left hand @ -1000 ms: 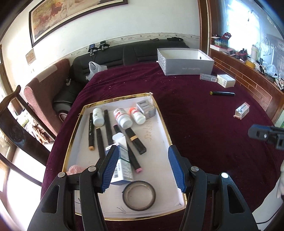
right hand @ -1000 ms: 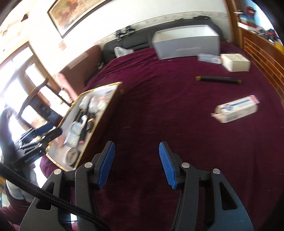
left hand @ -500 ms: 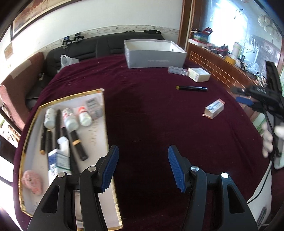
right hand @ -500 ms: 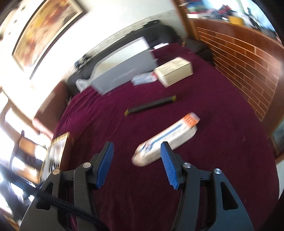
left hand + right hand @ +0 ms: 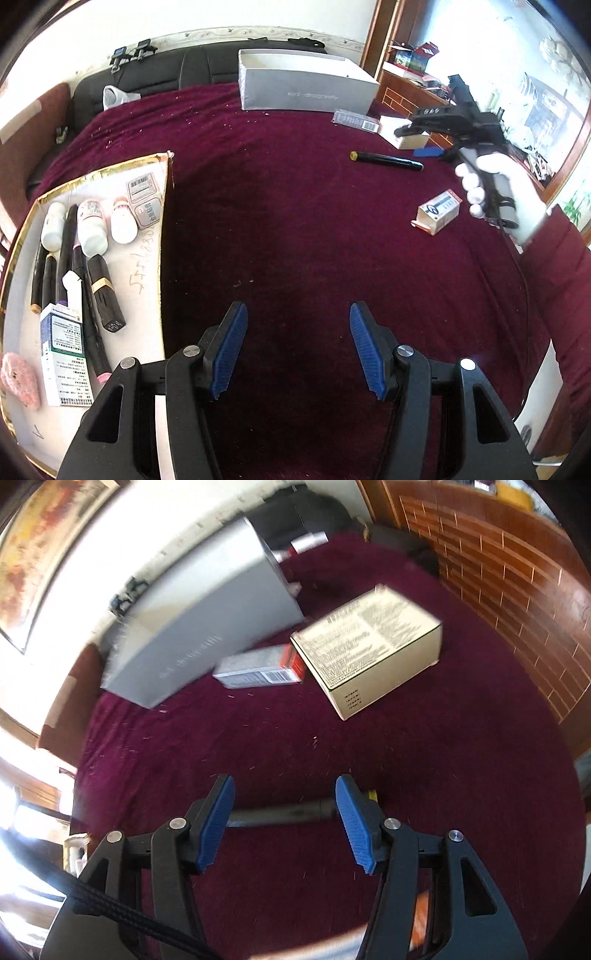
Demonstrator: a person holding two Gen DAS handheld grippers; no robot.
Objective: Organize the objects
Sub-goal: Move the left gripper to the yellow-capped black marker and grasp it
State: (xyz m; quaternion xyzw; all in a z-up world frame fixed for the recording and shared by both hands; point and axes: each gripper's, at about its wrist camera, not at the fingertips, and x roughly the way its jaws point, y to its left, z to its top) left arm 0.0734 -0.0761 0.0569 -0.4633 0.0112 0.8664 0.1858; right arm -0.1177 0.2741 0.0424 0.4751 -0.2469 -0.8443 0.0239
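The right gripper (image 5: 284, 821) has swung over the black marker (image 5: 280, 814), jaws part-open, empty; rigid, light: grip mid-barrel.

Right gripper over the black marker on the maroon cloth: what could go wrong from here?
1. The right gripper is open with the black yellow-capped marker lying crosswise behind its pads; closing like this may catch only an end or roll it away.
2. The right wrist view is blurred, so aim may be off.
3. The small white and orange carton lies under the right hand and could get knocked.
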